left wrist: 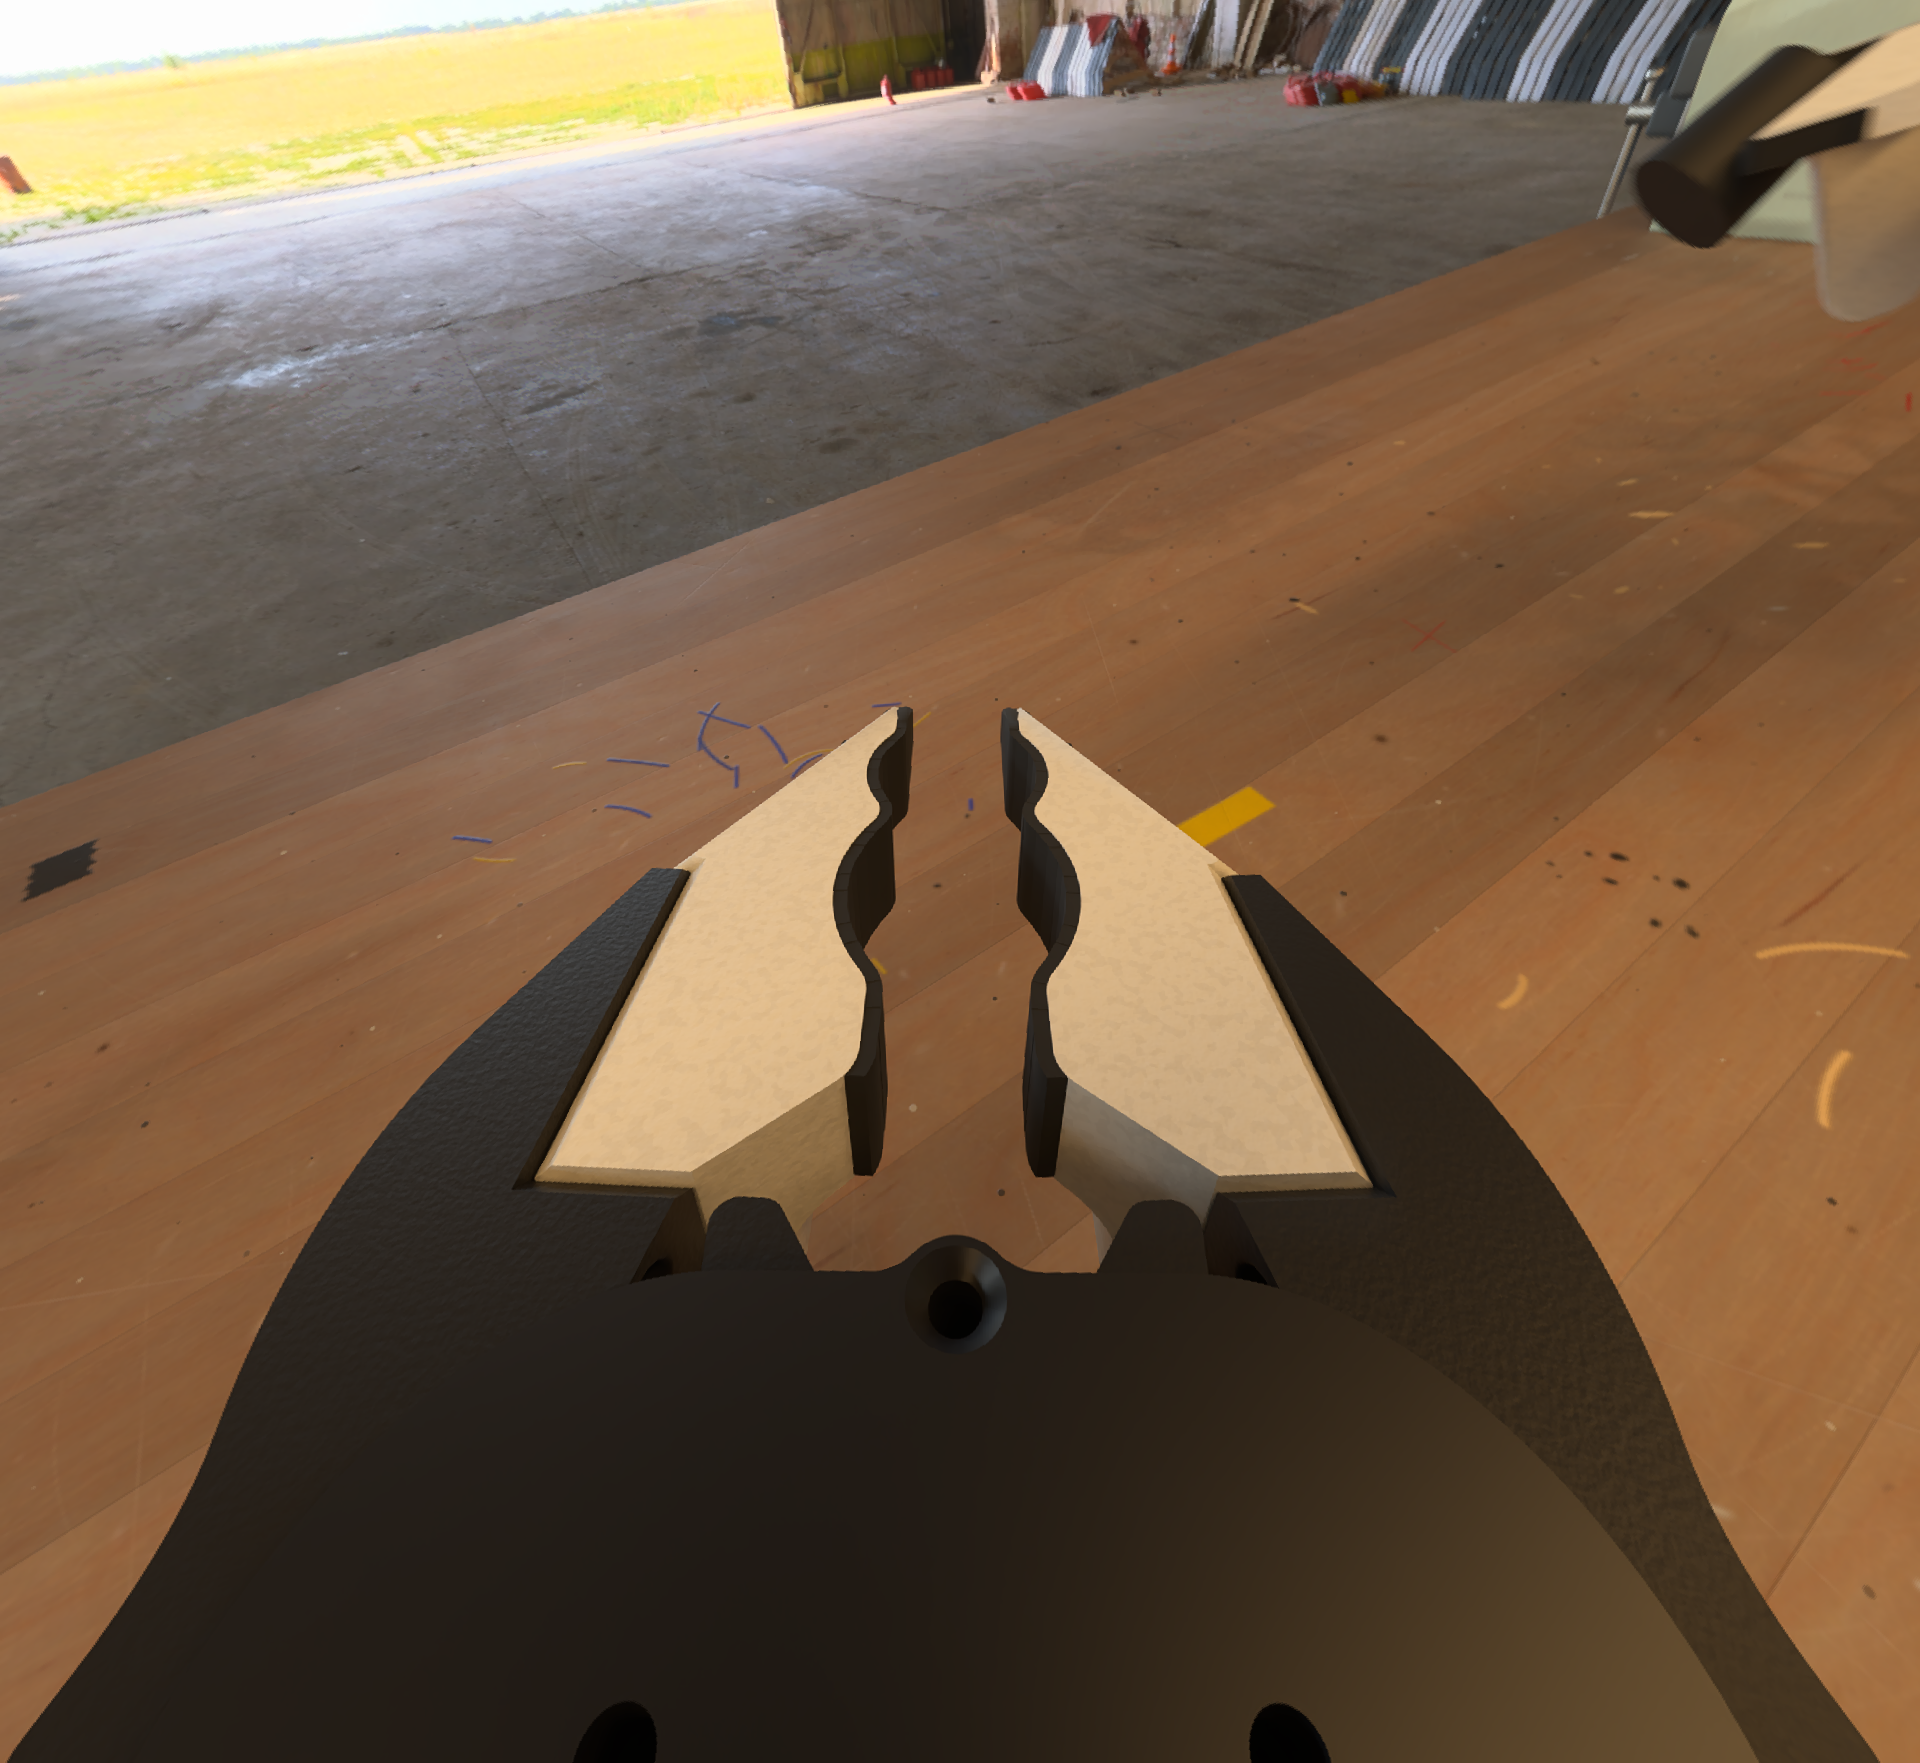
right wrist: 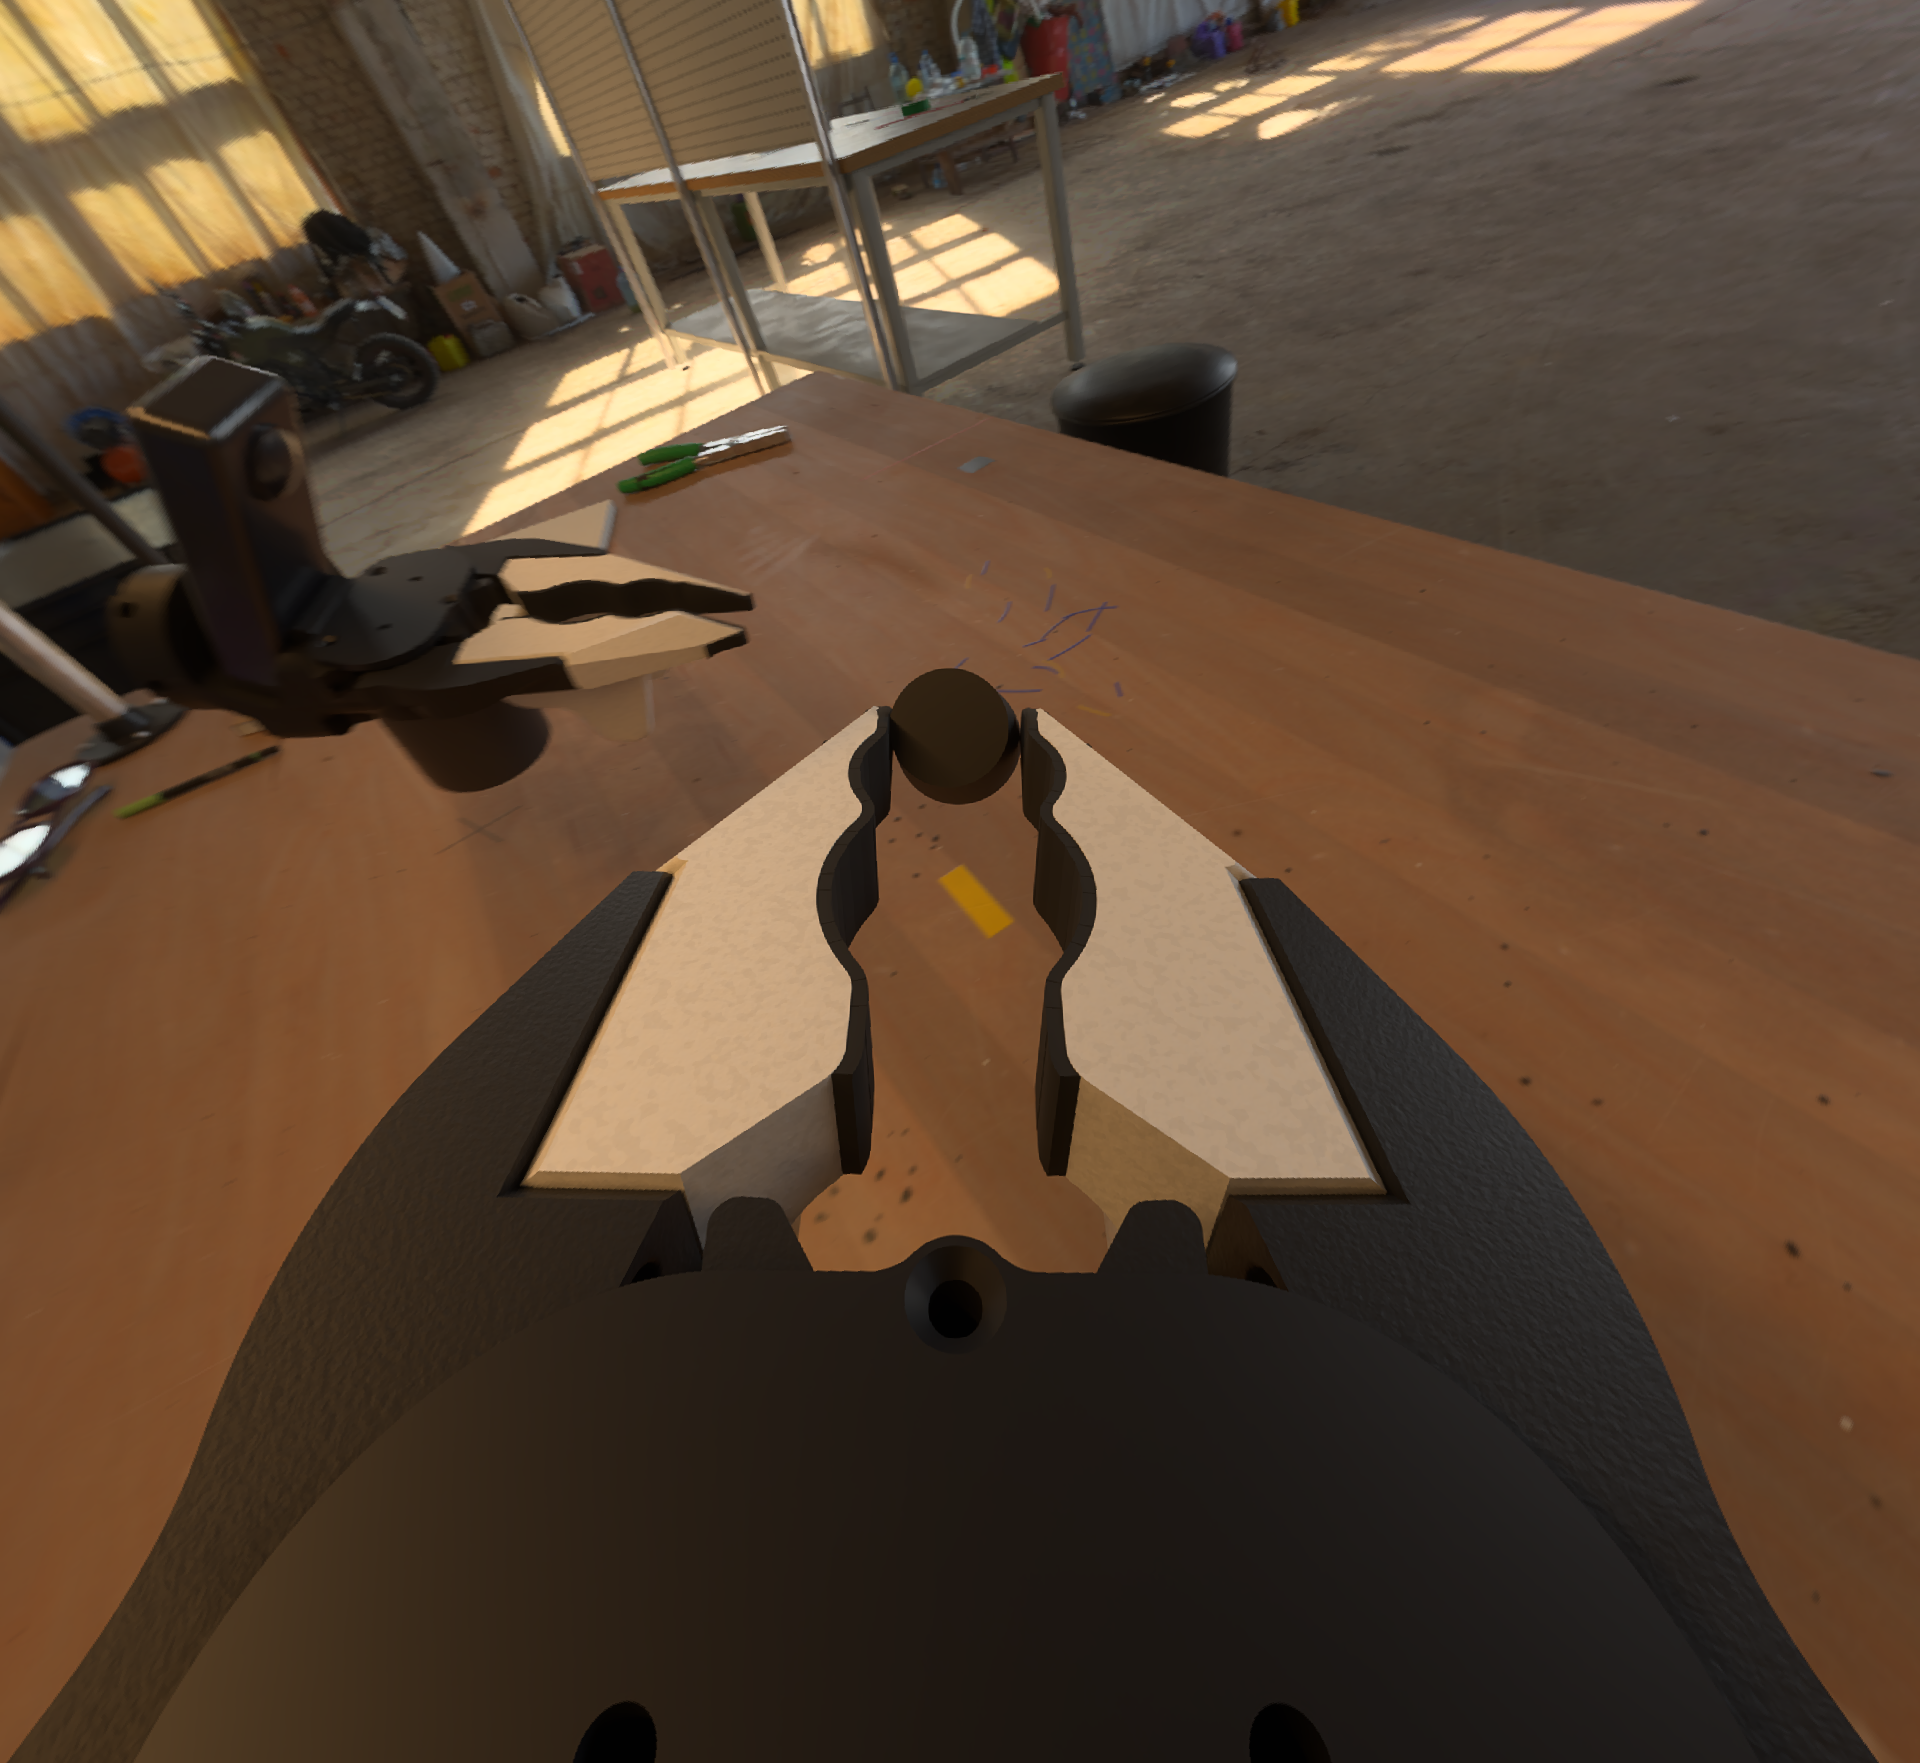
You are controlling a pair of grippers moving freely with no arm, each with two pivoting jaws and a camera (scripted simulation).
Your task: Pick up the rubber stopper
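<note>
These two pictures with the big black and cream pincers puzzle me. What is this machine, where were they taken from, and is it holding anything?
Each picture comes from a camera on one of two grippers, looking forward along its fingers. The left gripper hangs slightly open over a wooden table, holding nothing. The right gripper pinches a dark round rubber stopper between its fingertips. Its view also shows the left gripper off to the side, green-handled pliers and a green pen on the table.
</note>
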